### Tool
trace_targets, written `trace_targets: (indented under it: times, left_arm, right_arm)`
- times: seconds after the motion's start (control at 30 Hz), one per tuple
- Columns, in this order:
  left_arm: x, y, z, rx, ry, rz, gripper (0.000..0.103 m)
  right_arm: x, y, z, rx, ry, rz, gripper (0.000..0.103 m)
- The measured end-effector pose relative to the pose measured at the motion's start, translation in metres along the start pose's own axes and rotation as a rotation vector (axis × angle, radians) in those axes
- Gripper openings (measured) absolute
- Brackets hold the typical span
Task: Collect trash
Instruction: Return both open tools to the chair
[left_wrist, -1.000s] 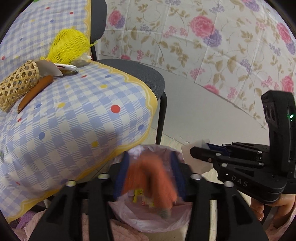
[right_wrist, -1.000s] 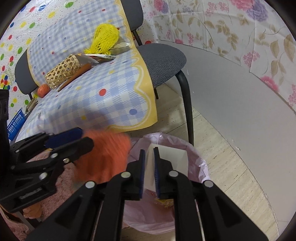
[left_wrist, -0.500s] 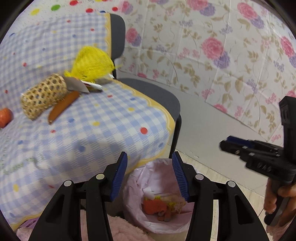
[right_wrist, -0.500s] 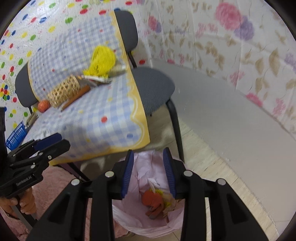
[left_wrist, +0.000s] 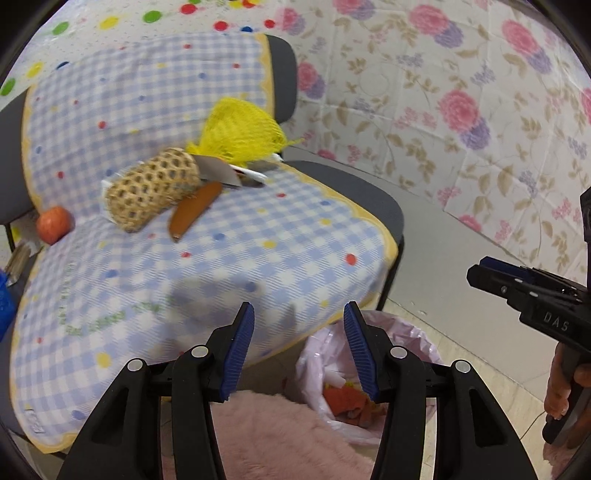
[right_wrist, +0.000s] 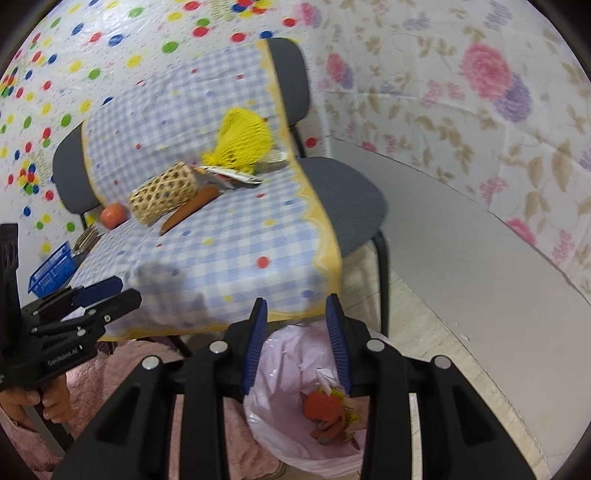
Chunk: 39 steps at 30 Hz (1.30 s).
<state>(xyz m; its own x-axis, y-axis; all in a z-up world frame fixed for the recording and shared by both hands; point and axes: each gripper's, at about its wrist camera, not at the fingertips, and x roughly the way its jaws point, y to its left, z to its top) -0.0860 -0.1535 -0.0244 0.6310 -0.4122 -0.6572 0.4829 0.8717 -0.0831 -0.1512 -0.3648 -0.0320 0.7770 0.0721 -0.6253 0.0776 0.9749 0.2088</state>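
A pink-lined trash bin (left_wrist: 373, 373) stands on the floor below the chair's front edge; it also shows in the right wrist view (right_wrist: 295, 402). Orange trash (right_wrist: 325, 410) and paper lie inside it. My left gripper (left_wrist: 299, 349) is open and empty above the bin and the cloth's edge. My right gripper (right_wrist: 297, 345) is open and empty above the bin. On the checked cloth (left_wrist: 229, 266) lie a yellow net bag (left_wrist: 240, 136), a woven tube (left_wrist: 151, 188), a long orange piece (left_wrist: 194, 210), wrappers (left_wrist: 236, 173) and a round orange fruit (left_wrist: 53, 225).
Grey chairs (right_wrist: 343, 199) carry the cloth. A blue basket (right_wrist: 51, 271) sits at the left. A pink fluffy rug (left_wrist: 273, 439) lies beside the bin. Flowered sheeting (left_wrist: 461, 110) covers the wall to the right.
Both grippers let go: the orange trash and the white paper dropped into the bin. Both then opened wide, rose and tilted up toward the cloth-covered chairs.
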Motion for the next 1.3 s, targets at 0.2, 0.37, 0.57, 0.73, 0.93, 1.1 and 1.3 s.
trace_targets:
  times: [0.2, 0.37, 0.57, 0.73, 0.93, 1.1, 1.3]
  left_arm:
    - [-0.029, 0.034, 0.018, -0.027, -0.07, 0.082, 0.056]
    - [-0.046, 0.074, 0.035, -0.091, -0.102, 0.151, 0.056]
    - [-0.06, 0.113, 0.06, -0.102, -0.126, 0.251, 0.058]
    - [-0.063, 0.136, 0.079, -0.111, -0.123, 0.299, 0.069]
    - [-0.046, 0.158, 0.101, -0.114, -0.132, 0.336, 0.069]
    - [-0.009, 0.183, 0.108, -0.155, -0.094, 0.337, 0.069]
    - [0.03, 0.193, 0.111, -0.177, -0.062, 0.303, 0.069]
  right_arm:
    - [0.003, 0.029, 0.023, -0.04, -0.036, 0.039, 0.033]
    - [0.013, 0.048, 0.047, -0.056, -0.051, 0.092, 0.033]
    - [0.027, 0.065, 0.075, -0.072, -0.061, 0.102, 0.033]
    - [0.041, 0.074, 0.096, -0.087, -0.067, 0.132, 0.05]
    - [0.069, 0.085, 0.118, -0.164, -0.071, 0.115, 0.051]
    - [0.113, 0.088, 0.132, -0.226, -0.046, 0.092, 0.051]
    - [0.176, 0.088, 0.144, -0.279, 0.001, 0.062, 0.046]
